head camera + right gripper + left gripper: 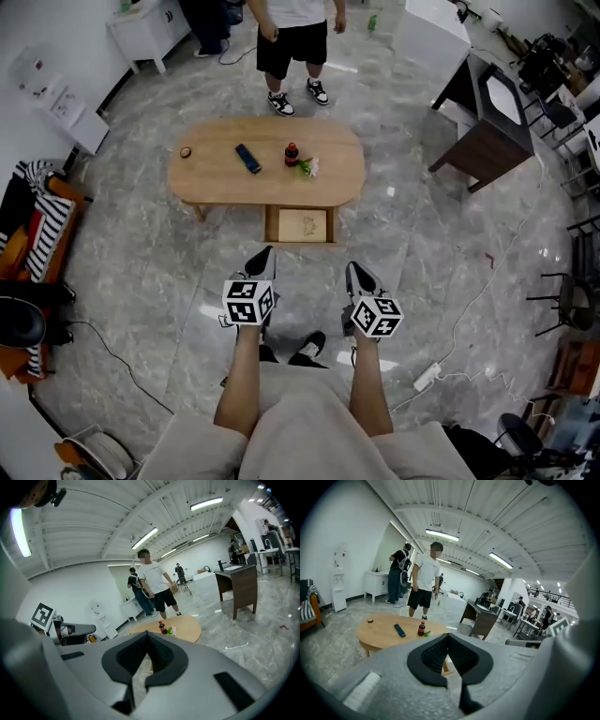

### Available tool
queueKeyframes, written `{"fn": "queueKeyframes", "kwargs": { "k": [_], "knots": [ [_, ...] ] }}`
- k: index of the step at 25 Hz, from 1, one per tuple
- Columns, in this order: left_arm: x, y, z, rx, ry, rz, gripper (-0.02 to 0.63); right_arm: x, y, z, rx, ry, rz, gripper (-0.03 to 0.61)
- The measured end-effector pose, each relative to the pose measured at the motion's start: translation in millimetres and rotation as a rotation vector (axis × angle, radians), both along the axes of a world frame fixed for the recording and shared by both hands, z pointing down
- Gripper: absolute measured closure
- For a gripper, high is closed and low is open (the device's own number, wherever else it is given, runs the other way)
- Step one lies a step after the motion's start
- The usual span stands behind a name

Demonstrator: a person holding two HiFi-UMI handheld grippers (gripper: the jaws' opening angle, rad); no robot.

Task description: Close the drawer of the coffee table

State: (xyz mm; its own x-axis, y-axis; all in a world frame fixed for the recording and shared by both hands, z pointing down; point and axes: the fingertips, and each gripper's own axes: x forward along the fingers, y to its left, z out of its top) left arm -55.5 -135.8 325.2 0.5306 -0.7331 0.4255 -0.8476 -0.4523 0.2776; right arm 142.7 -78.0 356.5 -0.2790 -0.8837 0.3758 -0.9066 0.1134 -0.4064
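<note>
The oval wooden coffee table [216, 178] stands ahead of me on the marble floor. Its drawer [302, 226] is pulled out from the near side and holds something pale and flat. My left gripper [262, 254] and right gripper [354, 271] hover side by side just short of the drawer front, touching nothing. Both are shut with nothing held. In the left gripper view the shut left gripper [448, 635] points toward the table [384, 632]. In the right gripper view the shut right gripper [147, 633] covers the near part of the table [185, 627].
On the table lie a cola bottle [292, 154], a dark remote [247, 157], a green and white item [308, 168] and a small round object [186, 152]. A person [292, 42] stands beyond it. A dark desk [487, 131] is at right, clothes [33, 225] at left, a power strip [427, 376] on the floor.
</note>
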Motion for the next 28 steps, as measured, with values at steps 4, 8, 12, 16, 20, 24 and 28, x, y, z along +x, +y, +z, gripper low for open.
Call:
{"fn": "queueKeyframes", "kwargs": {
  "k": [4, 8, 12, 16, 20, 24, 28],
  "knots": [
    [19.6, 20.1, 9.3, -0.004, -0.015, -0.050, 0.606, 26.9, 12.6, 2.7, 0.010, 0.008, -0.046, 0.563],
    [30.5, 32.5, 19.3, -0.016, -0.025, -0.076, 0.606, 49.0, 22.7, 9.8, 0.003, 0.023, -0.067, 0.563],
    [38.5, 36.6, 22.9, -0.006, -0.022, -0.068, 0.606, 66.6, 27.8, 15.0, -0.001, 0.039, -0.059, 0.563],
    [47.2, 26.7, 22.3, 0.006, -0.025, -0.059, 0.606, 77.9, 25.9, 21.8, -0.012, 0.067, -0.059, 0.563],
    [54.0, 5.0, 30.1, -0.002, -0.008, -0.074, 0.606, 88.2, 18.9, 28.4, -0.034, 0.081, -0.061, 0.563],
    [54.8, -17.9, 40.5, -0.013, 0.017, -0.106, 0.606, 94.5, 6.6, 37.5, -0.050, 0.122, -0.088, 0.563],
    [50.9, -28.4, 52.7, -0.030, 0.017, -0.123, 0.606, 99.0, -7.9, 51.6, -0.070, 0.122, -0.092, 0.563]
  ]
}}
